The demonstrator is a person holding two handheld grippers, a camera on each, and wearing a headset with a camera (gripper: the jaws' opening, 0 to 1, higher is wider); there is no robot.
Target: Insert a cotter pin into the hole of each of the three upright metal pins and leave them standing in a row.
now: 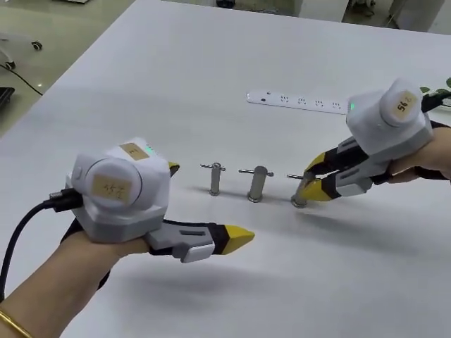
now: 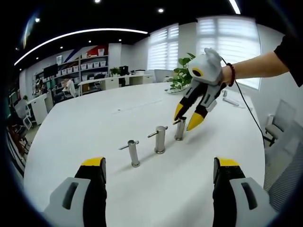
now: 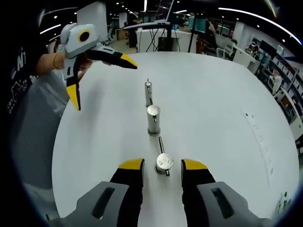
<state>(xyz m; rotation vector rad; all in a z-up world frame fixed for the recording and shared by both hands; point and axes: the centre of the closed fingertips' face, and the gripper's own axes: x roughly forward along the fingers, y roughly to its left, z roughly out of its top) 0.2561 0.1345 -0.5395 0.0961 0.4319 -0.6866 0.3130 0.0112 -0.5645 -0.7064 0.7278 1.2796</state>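
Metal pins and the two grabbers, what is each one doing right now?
Left metal pin: upright, cotter pin through it.
Middle metal pin: upright, cotter pin through it.
Right metal pin: upright, cotter pin seems in, jaws either side.
Right gripper: open, straddling that pin.
Left gripper: open, away from the pins.

The left gripper (image 2: pixel 160 163) and right gripper (image 1: pixel 311 177) are cased pale grey, tipped yellow; a gold bangle (image 1: pixel 14 325) is worn.

The right gripper (image 1: pixel 315 179) straddles the rightmost metal pin (image 1: pixel 299 198) of three.
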